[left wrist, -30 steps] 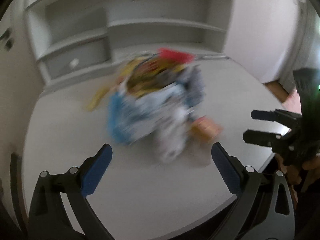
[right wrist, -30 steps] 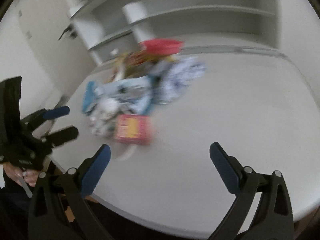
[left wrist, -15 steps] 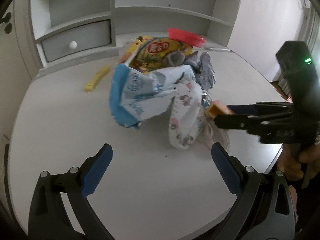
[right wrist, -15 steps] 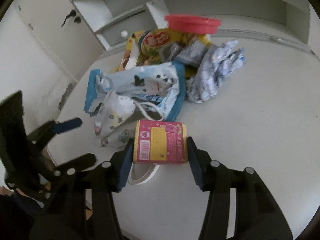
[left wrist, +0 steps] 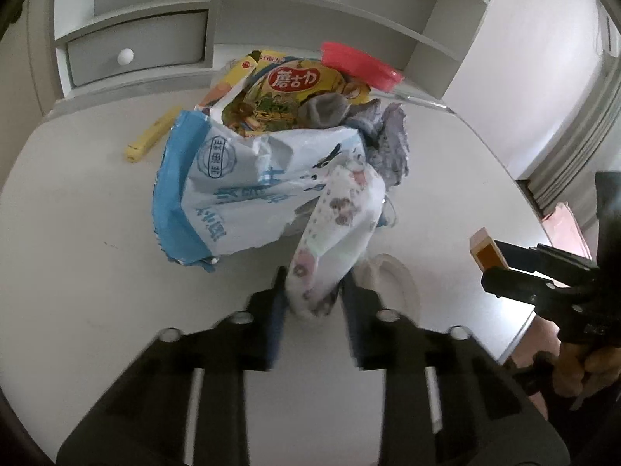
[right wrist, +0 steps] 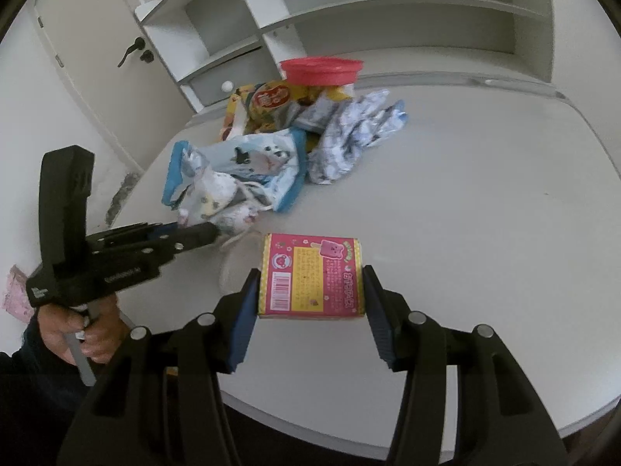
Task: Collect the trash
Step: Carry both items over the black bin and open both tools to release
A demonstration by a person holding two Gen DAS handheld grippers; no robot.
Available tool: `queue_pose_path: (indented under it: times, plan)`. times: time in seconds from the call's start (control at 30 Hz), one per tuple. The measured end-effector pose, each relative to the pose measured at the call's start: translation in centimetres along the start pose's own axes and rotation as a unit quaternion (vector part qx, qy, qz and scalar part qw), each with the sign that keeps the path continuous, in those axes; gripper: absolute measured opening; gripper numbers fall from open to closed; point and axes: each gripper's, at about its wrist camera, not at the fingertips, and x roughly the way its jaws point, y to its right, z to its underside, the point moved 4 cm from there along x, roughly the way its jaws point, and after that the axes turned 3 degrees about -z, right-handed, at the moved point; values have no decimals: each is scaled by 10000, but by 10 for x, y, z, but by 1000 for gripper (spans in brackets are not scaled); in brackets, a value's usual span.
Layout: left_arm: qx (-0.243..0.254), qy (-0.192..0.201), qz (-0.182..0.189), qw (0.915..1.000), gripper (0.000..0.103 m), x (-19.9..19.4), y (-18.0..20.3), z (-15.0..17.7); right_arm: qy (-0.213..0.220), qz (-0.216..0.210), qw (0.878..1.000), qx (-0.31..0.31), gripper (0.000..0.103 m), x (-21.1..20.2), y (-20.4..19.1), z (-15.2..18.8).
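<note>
My left gripper (left wrist: 312,291) is shut on the end of a white flower-print wrapper (left wrist: 337,225) that lies against a blue and white bag (left wrist: 236,190) in a trash pile on the white table (left wrist: 77,252). My right gripper (right wrist: 310,291) is shut on a pink and yellow carton (right wrist: 312,275) and holds it just above the table; the carton also shows in the left wrist view (left wrist: 487,252). Behind the bag lie a yellow snack bag (left wrist: 287,97), a grey crumpled wrapper (left wrist: 388,139) and a red-lidded tub (left wrist: 361,66).
A yellow stick wrapper (left wrist: 153,134) lies apart at the left. A white ring-shaped lid (left wrist: 392,283) lies beside the flower-print wrapper. White shelves with a drawer (left wrist: 136,50) stand behind the table. The table edge (right wrist: 349,419) runs close under my right gripper.
My left gripper moved in and closed on the flower-print wrapper. My right gripper closed on the carton half a second ago and has since lifted it back from the pile.
</note>
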Motion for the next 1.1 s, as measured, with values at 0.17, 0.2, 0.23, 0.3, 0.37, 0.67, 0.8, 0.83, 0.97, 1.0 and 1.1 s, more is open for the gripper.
queue_pose_path:
  times: [0.17, 0.2, 0.23, 0.3, 0.37, 0.67, 0.8, 0.83, 0.97, 1.0, 1.1]
  plan:
    - [101, 388, -145, 9991, 22, -31, 8, -9, 300, 244, 9991, 164, 51, -28, 25, 2]
    - [126, 468, -139, 9987, 22, -39, 12, -13, 379, 294, 9986, 221, 51, -37, 32, 3]
    - [218, 529, -119, 9983, 22, -44, 20, -18, 446, 334, 9981, 280, 51, -45, 38, 4]
    - [417, 608, -38, 9973, 22, -49, 39, -27, 619, 450, 9960, 461, 51, -63, 57, 5]
    - [566, 647, 57, 9963, 22, -50, 56, -35, 772, 580, 9933, 635, 51, -78, 74, 8]
    - [2007, 401, 1249, 9708, 22, 5, 256, -57, 1526, 2152, 9443, 1967, 51, -188, 204, 67]
    - [2807, -60, 1875, 9413, 22, 49, 368, -34, 1645, 3015, 8936, 2889, 51, -243, 276, 135]
    - [3005, -198, 2015, 9320, 22, 61, 397, -24, 1641, 3171, 8815, 3090, 51, -253, 290, 151]
    - [3747, -768, 2370, 8931, 22, 108, 496, 24, 1580, 3668, 8255, 3989, 51, -289, 343, 228]
    - [3878, -933, 2438, 8840, 22, 118, 511, 35, 1552, 3720, 8133, 4196, 51, -294, 353, 246]
    - [4361, -1405, 2461, 8541, 22, 157, 560, 75, 1479, 3716, 7806, 4804, 51, -301, 377, 299]
